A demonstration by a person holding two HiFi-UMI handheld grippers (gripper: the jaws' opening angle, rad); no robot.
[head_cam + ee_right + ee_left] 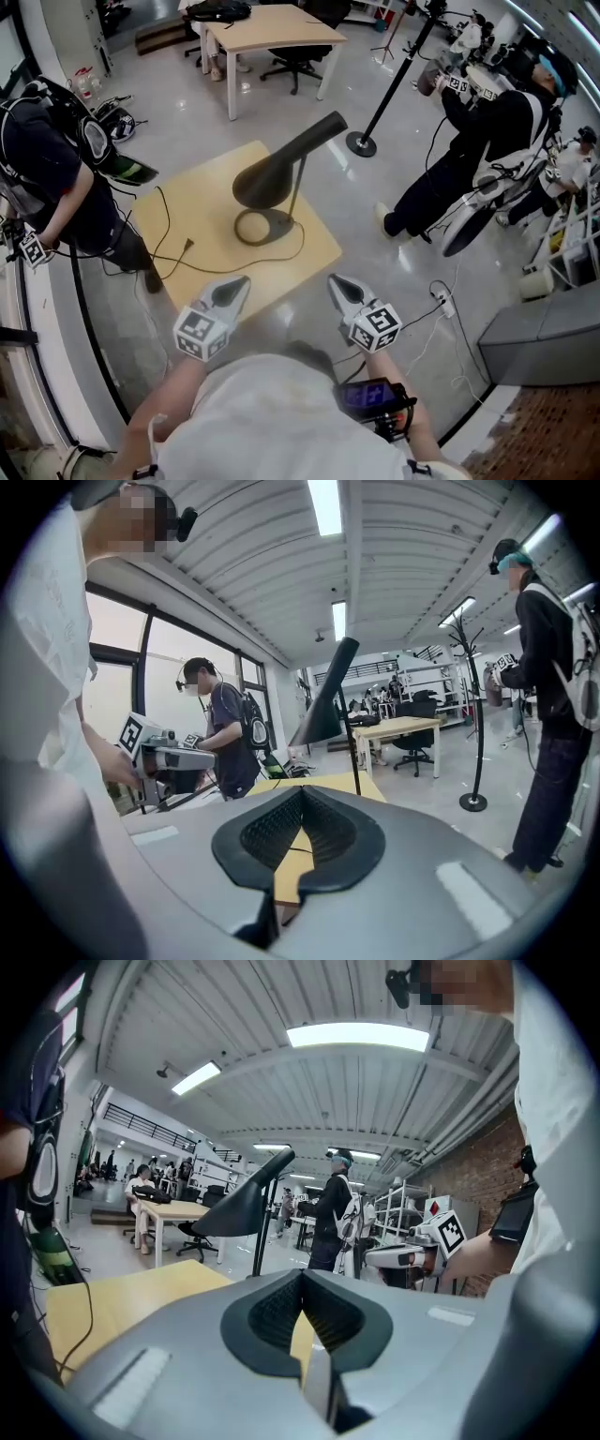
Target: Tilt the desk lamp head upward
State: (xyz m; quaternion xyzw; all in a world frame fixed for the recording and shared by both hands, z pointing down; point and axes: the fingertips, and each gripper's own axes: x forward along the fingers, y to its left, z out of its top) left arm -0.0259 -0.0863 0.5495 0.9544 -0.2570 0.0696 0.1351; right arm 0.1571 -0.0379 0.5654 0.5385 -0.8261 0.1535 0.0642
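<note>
Left gripper [234,287] and right gripper [339,284] hovering, jaws together, empty; lamp head [281,164] lying ahead between them, long axis slanting away rightward, wide mouth nearer left.

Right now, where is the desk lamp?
In the head view the desk lamp stands mid-frame on the small wooden table, ahead of the left gripper and right gripper, which are both shut and clear of it.
</note>
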